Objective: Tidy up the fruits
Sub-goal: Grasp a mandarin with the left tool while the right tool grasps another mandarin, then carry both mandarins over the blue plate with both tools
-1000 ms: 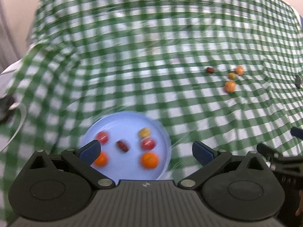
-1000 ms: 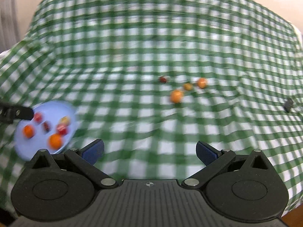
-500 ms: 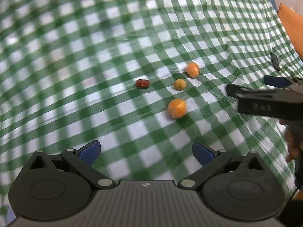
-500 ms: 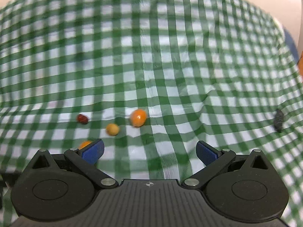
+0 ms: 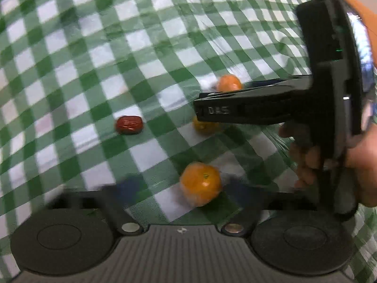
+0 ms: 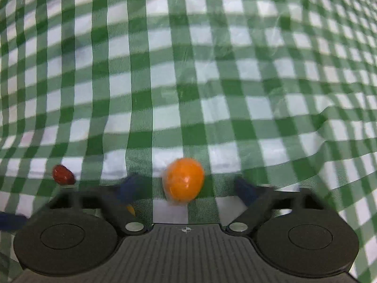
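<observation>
Two hand-held grippers are seen low over a green-and-white checked tablecloth (image 5: 99, 54). The left gripper (image 5: 186, 188) is held near-level just above the cloth, its blue-tipped fingers (image 5: 128, 186) spread wide and motion-blurred, with a large round orange tangerine (image 5: 201, 184) lying between them; contact cannot be made out, so nothing is counted as pinched. The right gripper (image 6: 188, 188) is likewise held spread, blue pads (image 6: 132, 186) blurred, and a smooth orange egg-shaped fruit (image 6: 183, 180) sits in the gap between them, apparently untouched. In the left wrist view the right gripper's black body is seen side-on, reaching in from the right and pointing leftward, its near finger level above the fruits; it is gripped by a bare right hand (image 5: 329, 162) with fingers curled round the handle.

Four fruits are counted on the cloth in the left wrist view: one tangerine, one egg-shaped orange fruit at the far side beyond the black finger, one small yellow-orange round fruit (image 5: 205, 127) partly hidden under that finger, and one wrinkled dark-red date (image 5: 129, 124) to the left, well apart from the others. Three of them show in the right wrist view, with the date (image 6: 63, 175) at the left and a sliver of yellow-orange behind the left pad.

The date's long axis lies roughly left-right in the left wrist view. The egg-shaped fruit's long axis runs slightly tilted from upright in the right wrist view. The tangerine's stem mark faces up toward the camera.
</observation>
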The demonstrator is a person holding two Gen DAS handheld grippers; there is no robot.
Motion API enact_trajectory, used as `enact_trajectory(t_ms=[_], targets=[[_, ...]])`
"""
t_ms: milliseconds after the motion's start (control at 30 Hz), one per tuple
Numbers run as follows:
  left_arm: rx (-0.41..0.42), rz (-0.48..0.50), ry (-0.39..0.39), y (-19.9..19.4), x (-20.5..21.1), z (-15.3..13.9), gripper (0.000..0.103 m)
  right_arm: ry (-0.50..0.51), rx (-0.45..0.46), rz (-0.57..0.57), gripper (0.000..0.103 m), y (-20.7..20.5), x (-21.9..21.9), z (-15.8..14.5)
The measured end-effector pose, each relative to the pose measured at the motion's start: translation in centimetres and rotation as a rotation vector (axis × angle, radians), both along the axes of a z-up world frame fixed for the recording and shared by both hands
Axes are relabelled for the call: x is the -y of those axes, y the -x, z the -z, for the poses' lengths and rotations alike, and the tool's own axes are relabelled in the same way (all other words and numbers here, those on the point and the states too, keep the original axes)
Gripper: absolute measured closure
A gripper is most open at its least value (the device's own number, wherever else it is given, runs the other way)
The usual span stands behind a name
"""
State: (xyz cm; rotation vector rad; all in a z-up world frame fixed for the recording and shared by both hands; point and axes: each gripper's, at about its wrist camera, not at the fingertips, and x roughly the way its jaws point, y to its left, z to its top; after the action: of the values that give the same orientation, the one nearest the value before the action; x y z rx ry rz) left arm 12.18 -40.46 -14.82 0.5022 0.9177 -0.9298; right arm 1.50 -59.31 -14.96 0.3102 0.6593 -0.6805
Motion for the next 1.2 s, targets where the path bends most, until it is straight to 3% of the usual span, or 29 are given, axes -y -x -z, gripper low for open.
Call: enact_trajectory(t_ms=[33, 67, 267, 533, 700, 900, 1200], targets=[[-0.01, 0.004, 0.006, 0.0, 0.0, -0.1, 0.062, 0.014, 0.013, 0.002, 0.06, 0.0, -0.3, -0.1], [-0.002, 0.006, 0.018, 0.1, -0.2, -0.3, 0.062, 0.019, 0.029, -0.022, 0.067, 0.1, -0.5, -0.2], [-0.008, -0.038, 0.051, 0.7, -3.6, -3.0, 0.062, 0.133, 0.025, 0.0, 0.068, 2.5, -2.7, -2.4], [0.02, -0.187, 0.024, 3.8, -15.2, -9.2, 0.062, 0.162, 0.081, 0.031, 0.068, 10.8, -8.9, -8.0], [0.047, -0.3, -0.011, 6.7, -24.3, -12.2, 0.062, 0.113, 0.098, -0.012, 0.068, 14.3, -16.5, -10.6], [0.066, -0.426, -0.04, 10.5, -33.6, -14.5, 0.062, 0.054, 0.132, -0.122, 0.068, 15.5, -26.3, -12.7], [0.085, -0.529, -0.023, 15.5, -42.5, -16.1, 0.062, -0.056, 0.127, -0.39, 0.068, 15.1, -42.1, -15.0]])
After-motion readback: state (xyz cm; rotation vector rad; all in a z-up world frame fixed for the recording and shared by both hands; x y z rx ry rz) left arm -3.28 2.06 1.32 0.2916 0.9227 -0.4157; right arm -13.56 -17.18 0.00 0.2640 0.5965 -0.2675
